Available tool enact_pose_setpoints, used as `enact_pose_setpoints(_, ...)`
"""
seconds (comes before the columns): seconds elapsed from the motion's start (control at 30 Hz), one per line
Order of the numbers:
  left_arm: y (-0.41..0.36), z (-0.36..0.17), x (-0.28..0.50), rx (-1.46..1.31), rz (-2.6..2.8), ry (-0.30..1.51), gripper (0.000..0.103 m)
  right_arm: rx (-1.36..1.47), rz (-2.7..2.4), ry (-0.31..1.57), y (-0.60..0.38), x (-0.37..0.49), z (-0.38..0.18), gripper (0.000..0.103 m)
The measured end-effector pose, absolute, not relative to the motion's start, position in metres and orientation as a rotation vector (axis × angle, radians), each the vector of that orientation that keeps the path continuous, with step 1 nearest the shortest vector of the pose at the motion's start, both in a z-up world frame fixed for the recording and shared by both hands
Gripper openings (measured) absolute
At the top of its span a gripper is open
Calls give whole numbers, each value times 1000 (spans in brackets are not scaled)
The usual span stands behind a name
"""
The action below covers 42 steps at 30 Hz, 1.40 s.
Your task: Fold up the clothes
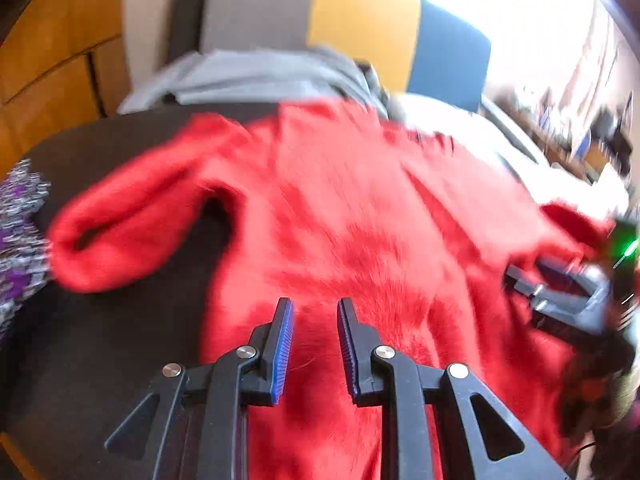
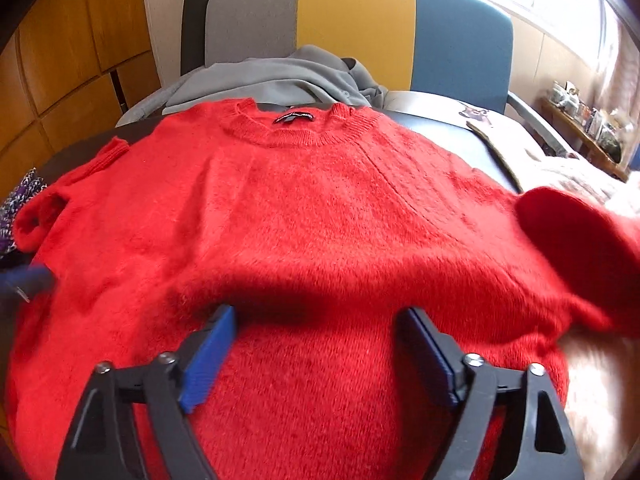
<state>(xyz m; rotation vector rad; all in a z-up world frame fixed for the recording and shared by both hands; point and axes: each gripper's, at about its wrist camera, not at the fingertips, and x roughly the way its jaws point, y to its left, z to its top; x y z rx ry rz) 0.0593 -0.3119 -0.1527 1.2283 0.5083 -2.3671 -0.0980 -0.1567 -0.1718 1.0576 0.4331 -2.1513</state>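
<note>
A fluffy red sweater (image 2: 320, 208) lies spread flat on a dark table (image 1: 100, 340), its neck and label (image 2: 294, 118) at the far side. One sleeve (image 1: 132, 232) curls out to the left; the other sleeve (image 2: 580, 240) is bunched at the right. My left gripper (image 1: 316, 304) hovers over the sweater's lower body, its blue pads a narrow gap apart with nothing between them. My right gripper (image 2: 320, 314) stands wide open over the sweater's hem area, holding nothing. It also shows, blurred, at the right edge of the left wrist view as the right gripper (image 1: 560, 292).
A grey garment (image 2: 280, 76) lies heaped behind the sweater against a chair back (image 2: 356, 20) of grey, yellow and blue. A purple-patterned cloth (image 1: 20, 240) sits at the table's left edge, a pale garment (image 2: 560, 172) at the right. Wooden cabinets (image 2: 72, 60) stand left.
</note>
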Motion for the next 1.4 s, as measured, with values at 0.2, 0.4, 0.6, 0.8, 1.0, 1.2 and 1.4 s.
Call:
enact_pose_setpoints(0.2,-323,-156,82,1141,-2324,425,27,1073,-2131,455,-167,-99,-173,93)
enact_pose_setpoints(0.4,-343,-158,100,1155,-2230,500,27,1024,-2072,534,-178,-51,-174,100)
enact_pose_setpoints(0.6,-343,-127,76,1092,-2284,464,26,1008,-2065,470,-179,-59,-155,84)
enact_pose_setpoints(0.8,-370,-114,-3,1041,-2318,408,26,986,-2139,318,-195,-101,-111,84)
enact_pose_setpoints(1.0,-400,-145,-24,1099,-2254,352,26,1209,-2184,406,-258,-183,-151,79)
enact_pose_setpoints(1.2,-423,-170,-8,1067,-2224,335,41,1163,-2262,381,-274,-210,-171,103)
enact_pose_setpoints(1.4,-429,-172,-7,1058,-2221,354,43,1142,-2258,373,-275,-210,-168,103)
